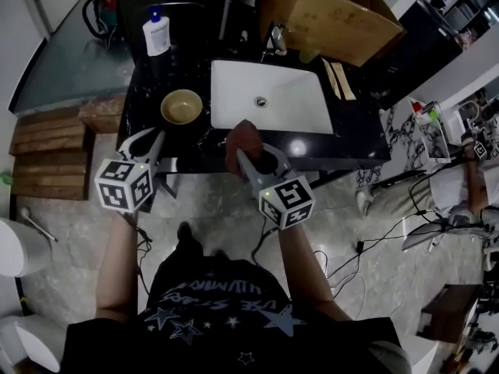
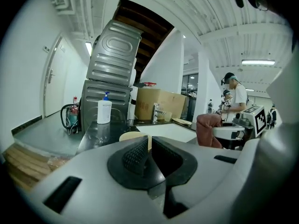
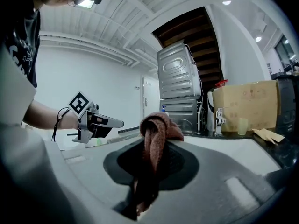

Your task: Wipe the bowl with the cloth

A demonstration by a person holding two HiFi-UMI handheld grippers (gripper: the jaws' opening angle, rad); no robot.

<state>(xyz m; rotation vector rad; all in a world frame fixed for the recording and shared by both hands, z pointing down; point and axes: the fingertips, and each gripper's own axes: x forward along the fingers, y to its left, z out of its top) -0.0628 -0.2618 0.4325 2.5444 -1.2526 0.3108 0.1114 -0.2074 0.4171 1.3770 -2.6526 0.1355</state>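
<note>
A tan bowl (image 1: 182, 106) stands on the black counter (image 1: 355, 135), left of the white sink (image 1: 269, 96). My left gripper (image 1: 146, 140) hovers at the counter's front edge, just short of the bowl, and is shut with nothing in it. In the left gripper view its pads (image 2: 135, 155) nearly touch, and the bowl (image 2: 133, 136) shows just past them. My right gripper (image 1: 253, 156) is shut on a reddish-brown cloth (image 1: 244, 140) at the counter's front, before the sink. In the right gripper view the cloth (image 3: 156, 139) bunches up above the jaws.
A white pump bottle (image 1: 157, 33) stands behind the bowl. A cardboard box (image 1: 331, 14) and a tap (image 1: 277, 41) are behind the sink. Wooden steps (image 1: 47, 150) lie to the left. Cables run over the floor at right. A person (image 2: 236, 97) stands in the background.
</note>
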